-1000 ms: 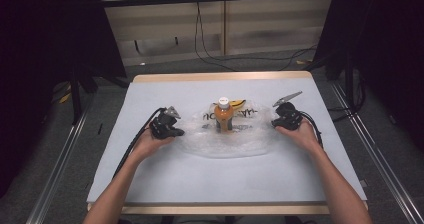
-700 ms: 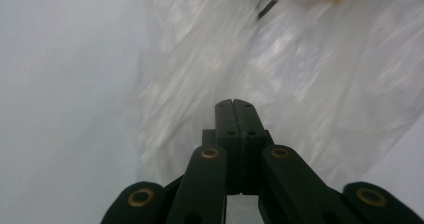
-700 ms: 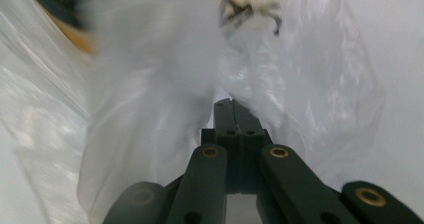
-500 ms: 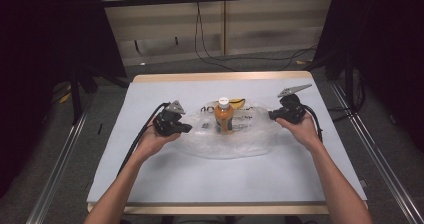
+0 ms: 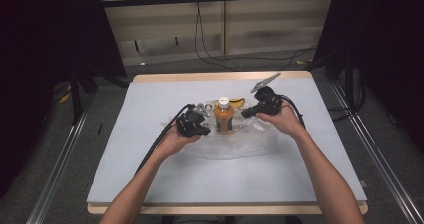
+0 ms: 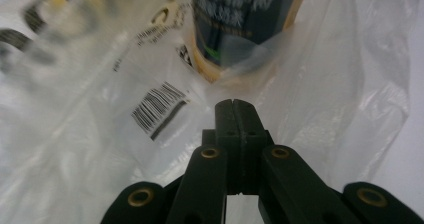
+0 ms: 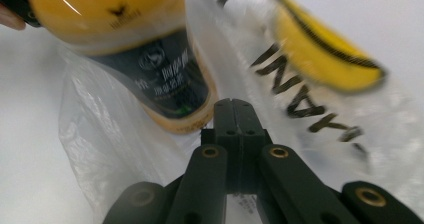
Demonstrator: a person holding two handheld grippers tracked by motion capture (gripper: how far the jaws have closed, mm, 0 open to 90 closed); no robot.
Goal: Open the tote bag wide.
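Both grippers, left point(image 5: 206, 130) and right point(image 5: 245, 114), clamped with jaws together on thin film of the clear plastic bag point(image 5: 235, 146) at mid-table, flanking the upright orange bottle point(image 5: 224, 117), apparently to draw the bag up around it.

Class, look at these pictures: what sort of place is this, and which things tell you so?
Probably a lab recording station: a padded table ringed by black curtains, loose cables on the floor, and metal floor rails.
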